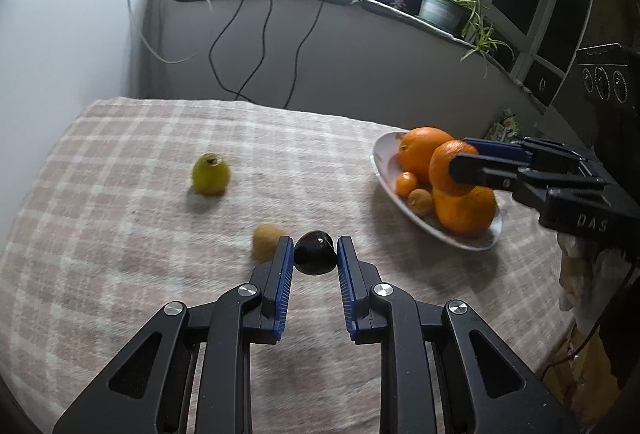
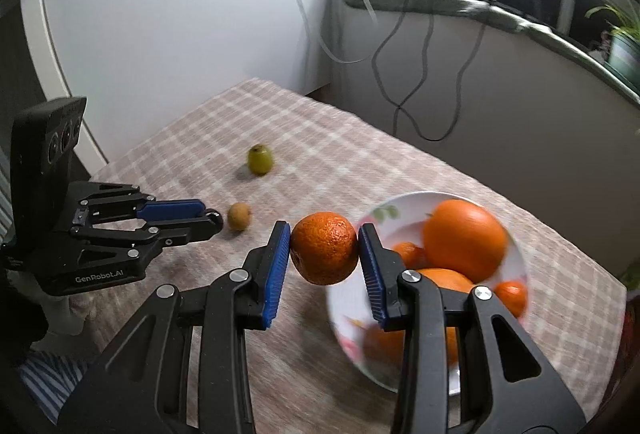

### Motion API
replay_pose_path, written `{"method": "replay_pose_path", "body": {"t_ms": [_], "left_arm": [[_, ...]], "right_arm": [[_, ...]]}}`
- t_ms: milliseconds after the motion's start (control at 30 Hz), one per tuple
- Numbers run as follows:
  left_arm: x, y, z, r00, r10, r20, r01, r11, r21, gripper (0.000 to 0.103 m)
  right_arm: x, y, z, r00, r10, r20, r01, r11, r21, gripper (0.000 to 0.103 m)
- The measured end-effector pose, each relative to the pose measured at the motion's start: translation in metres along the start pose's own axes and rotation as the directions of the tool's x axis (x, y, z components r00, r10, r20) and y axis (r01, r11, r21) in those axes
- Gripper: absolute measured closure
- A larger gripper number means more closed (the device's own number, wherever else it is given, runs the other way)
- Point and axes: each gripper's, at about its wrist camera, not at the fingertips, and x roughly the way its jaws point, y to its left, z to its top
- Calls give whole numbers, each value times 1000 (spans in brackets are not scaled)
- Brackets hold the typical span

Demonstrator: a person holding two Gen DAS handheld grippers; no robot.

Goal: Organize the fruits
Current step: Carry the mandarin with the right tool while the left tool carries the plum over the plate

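My left gripper (image 1: 314, 254) is clenched on a small dark fruit (image 1: 314, 253), glossy and almost black, pinched between the 2 blue pads. In my left wrist view it sits clear of the checked cloth (image 1: 140, 194) that covers the table.

My right gripper (image 2: 324, 248) is clamped on a rough-skinned orange (image 2: 324, 248), both blue pads pressed flat against its sides. I take the white plate (image 2: 348, 314) as my landmark: the held orange hangs at the plate's left rim in my right wrist view, above the cloth and not in the plate.

In the plate lie 2 big oranges, 1 at the far side (image 2: 464, 238) and 1 nearer me (image 2: 444, 282), partly hidden behind my right finger. There are also smaller orange fruits, 1 at the right edge (image 2: 510, 296) and 1 tucked behind the held orange (image 2: 408, 254). From the left wrist view a small brownish fruit (image 1: 420, 200) also rests in the plate, near its left rim.

Left of the plate, well apart from it on the cloth, stands a yellow-green fruit (image 1: 210, 174) with a dark blossom end turned up. Nearer my left gripper, just beside its left finger, lies a small tan fruit (image 1: 266, 242), also left of the plate.

Beyond the plate, on the windowsill, stands a potted plant (image 1: 444, 6).
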Motion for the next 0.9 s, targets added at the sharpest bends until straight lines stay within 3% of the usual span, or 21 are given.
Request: {"method": "replay_pose_path", "body": {"t_ms": [567, 900], "left_arm": [[28, -58, 22, 997, -71, -15, 72, 994, 87, 83], [45, -80, 25, 995, -86, -47, 92, 988, 124, 83]], "right_arm": [[-19, -88, -13, 995, -98, 9, 96, 985, 144, 66], [-10, -130, -18, 994, -105, -8, 104, 968, 227, 66]]}}
